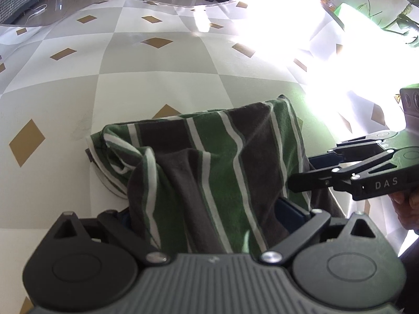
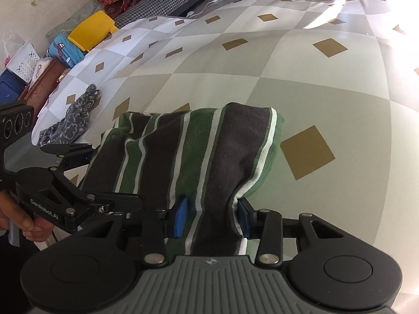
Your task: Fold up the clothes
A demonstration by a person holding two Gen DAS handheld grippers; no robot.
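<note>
We have the striped garment point(image 2: 188, 162) bunched into a folded bundle on the checked tablecloth point(image 2: 301, 78), and it runs back toward us between both tools. Our right gripper point(image 2: 212, 218) has its blue pads point(image 2: 180, 216) on either side of a narrow gathered neck of cloth; the fabric puckers at the right pad, so we judge it pinched there, though how firmly we cannot tell. Our left gripper point(image 1: 204, 217) stands spread wide with the cloth draped through the gap; its left pad is hidden under the fabric, and nothing shows it squeezing, so we read it as released. To do this step well, we should keep the right-hand pinch on all layers, not just the top one, and take a clean hold of a matching edge with the left before moving, so the fold lands square. The knit looks soft and limp, in dark grey, green and thin white bands, and slumps in rounded rolls. The tablecloth looks smooth and slightly glossy, with tan diamonds; another patterned dark garment point(image 2: 73, 115) lies crumpled well apart at its edge.
</note>
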